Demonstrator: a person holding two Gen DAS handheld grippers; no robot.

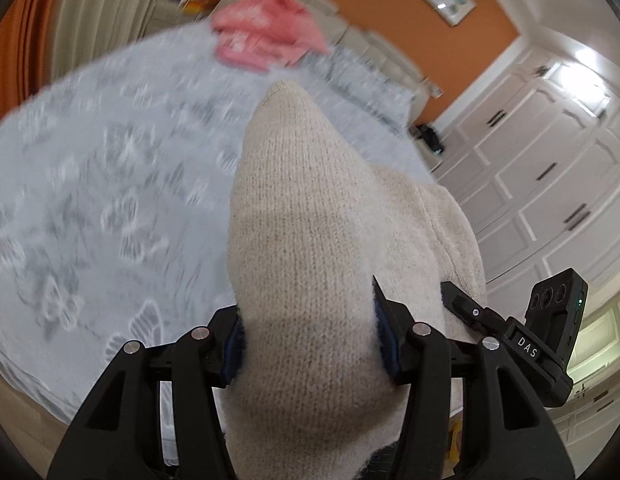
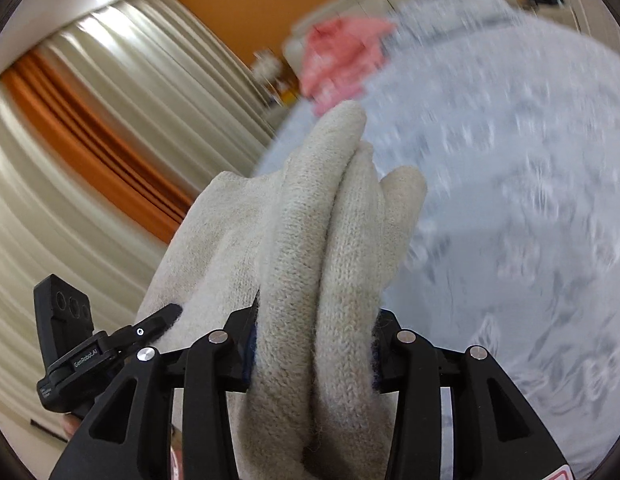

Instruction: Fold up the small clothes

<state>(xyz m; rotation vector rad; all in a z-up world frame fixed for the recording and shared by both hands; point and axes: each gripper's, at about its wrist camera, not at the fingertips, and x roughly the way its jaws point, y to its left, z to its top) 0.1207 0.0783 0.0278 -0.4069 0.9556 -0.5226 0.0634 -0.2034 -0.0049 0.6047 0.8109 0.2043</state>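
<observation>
Nearest of all, the left tool (image 1: 310, 344) is clamped on a cream knitted woollen garment (image 1: 302, 240), a thick bunch of knit squeezed between its blue-padded fingers, and the right tool (image 2: 314, 348) is clamped the same way on the same cream garment (image 2: 310, 240), here gathered into two or three rolled folds between its fingers. The garment is held up off the bed between the two tools, which sit close beside each other, each showing at the edge of the other's view; the knit hangs forward and its far end droops over the bed. Below and beyond lies the pale blue-grey bedspread with a white leaf pattern (image 1: 90, 184), heavily blurred, so everything looks to be mid-swing. At the far end of the bed rests a crumpled pink garment (image 1: 266, 36), well apart from the cream one. To do this step well, I would judge the tools should draw apart sideways until the bunched knit is taut and flat, then lower it onto the bare near part of the bedspread, far edge first, so no rolls stay trapped. Both grips hold a lot of cloth, so letting go too soon may leave a lump. White panelled wardrobe doors (image 1: 550, 184) stand far right.
</observation>
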